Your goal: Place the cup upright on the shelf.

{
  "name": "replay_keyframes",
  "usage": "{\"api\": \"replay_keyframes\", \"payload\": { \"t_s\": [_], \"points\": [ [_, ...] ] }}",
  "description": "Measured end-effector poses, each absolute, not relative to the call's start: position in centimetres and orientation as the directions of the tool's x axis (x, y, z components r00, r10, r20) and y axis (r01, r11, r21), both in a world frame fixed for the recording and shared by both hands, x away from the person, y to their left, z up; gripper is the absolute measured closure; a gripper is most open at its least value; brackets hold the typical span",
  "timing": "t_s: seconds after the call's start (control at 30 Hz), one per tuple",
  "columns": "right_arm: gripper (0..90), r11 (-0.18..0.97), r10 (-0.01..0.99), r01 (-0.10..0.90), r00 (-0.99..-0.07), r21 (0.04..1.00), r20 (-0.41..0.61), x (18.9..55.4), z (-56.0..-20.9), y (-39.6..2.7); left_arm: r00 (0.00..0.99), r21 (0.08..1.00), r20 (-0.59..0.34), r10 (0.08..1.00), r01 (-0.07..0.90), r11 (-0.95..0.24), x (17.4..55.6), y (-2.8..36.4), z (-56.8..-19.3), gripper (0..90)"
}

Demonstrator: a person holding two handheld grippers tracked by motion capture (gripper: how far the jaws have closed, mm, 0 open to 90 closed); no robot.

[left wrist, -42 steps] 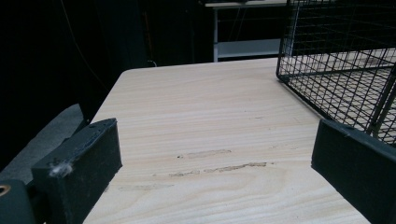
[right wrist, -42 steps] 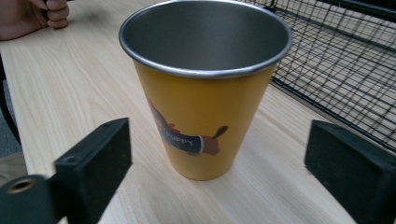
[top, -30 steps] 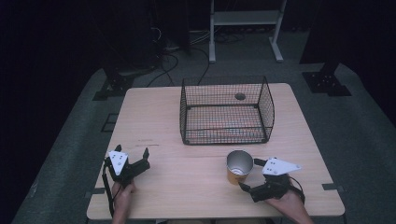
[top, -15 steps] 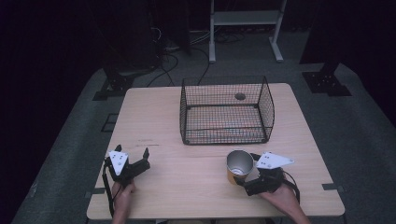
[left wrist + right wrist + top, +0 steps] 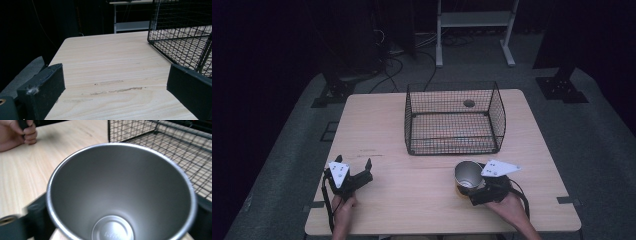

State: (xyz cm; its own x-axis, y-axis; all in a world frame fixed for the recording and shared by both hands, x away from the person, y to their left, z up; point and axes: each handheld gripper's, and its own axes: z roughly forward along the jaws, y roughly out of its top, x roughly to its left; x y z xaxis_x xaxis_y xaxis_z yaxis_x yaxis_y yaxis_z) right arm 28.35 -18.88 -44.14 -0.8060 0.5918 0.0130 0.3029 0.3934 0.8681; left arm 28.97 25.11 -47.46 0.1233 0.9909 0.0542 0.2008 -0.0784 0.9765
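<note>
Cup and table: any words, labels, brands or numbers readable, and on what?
Cup: embossed lettering on the inner bottom, too blurred to read.
Table: a small dark line of marks near the left gripper, too small to read.
Basket: none.

A black wire basket (image 5: 454,120) stands mid-table (image 5: 377,125) (possibly empty, hard to tell).

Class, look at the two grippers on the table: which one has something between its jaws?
The right gripper, near the basket's front corner: its jaws sit either side of a steel cup. The left gripper stands open over bare table.
</note>
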Motion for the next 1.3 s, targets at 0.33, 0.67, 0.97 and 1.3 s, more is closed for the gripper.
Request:
{"api": "replay_keyframes", "payload": {
  "t_s": [0.33,0.67,0.97,1.3],
  "points": [
    [13.1,0.387,0.586,0.306,-0.81,0.87,0.025,28.3,-44.0,-19.1,0.123,0.977,0.055,0.991,0.201,-0.079,29.0,25.1,-47.5,0.8],
    [13.3,0.36,0.573,0.341,-0.816,0.868,0.083,29.3,-42.2,-20.1,0.122,0.977,0.053,0.991,0.201,-0.076,29.0,25.1,-47.5,0.8],
    [13.4,0.364,0.545,0.344,-0.833,0.866,0.102,30.7,-40.1,-20.8,0.122,0.976,0.053,0.991,0.203,-0.077,29.0,25.1,-47.5,0.8],
    [13.4,0.347,0.523,0.348,-0.843,0.871,0.128,33.4,-36.5,-21.4,0.119,0.975,0.057,0.991,0.207,-0.081,29.0,25.0,-47.5,0.8]
  ]
}}
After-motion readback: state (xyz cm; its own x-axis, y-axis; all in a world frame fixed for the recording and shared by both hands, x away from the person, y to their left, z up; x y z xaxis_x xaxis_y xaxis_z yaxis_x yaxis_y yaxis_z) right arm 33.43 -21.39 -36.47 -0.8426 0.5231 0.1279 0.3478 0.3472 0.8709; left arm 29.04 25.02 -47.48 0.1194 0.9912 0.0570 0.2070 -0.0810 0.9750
